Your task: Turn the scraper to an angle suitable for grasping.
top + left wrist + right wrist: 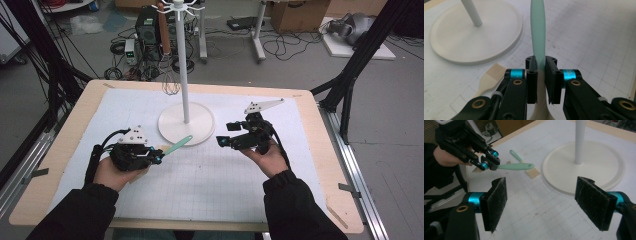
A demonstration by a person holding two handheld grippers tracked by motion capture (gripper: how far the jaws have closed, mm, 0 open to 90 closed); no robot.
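My left gripper (159,159) is shut on a utensil with a mint-green handle (178,145), held clear of the table. The handle (538,32) sticks out forward between the jaws, and a cream part shows below them. In the right gripper view the same handle (515,166) points from the left gripper (489,163) toward the stand's base. A second brush (532,172) with a green handle and cream bristles (491,75) lies flat on the mat beside the base. My right gripper (226,134) is raised at centre right, its jaws (546,202) wide open with nothing between them.
A white stand has a thin pole (182,60) on a round base (172,127) at the table's back centre. A white gridded mat (210,185) covers the wooden table (320,150). Cables, boxes and black frame legs lie on the floor beyond.
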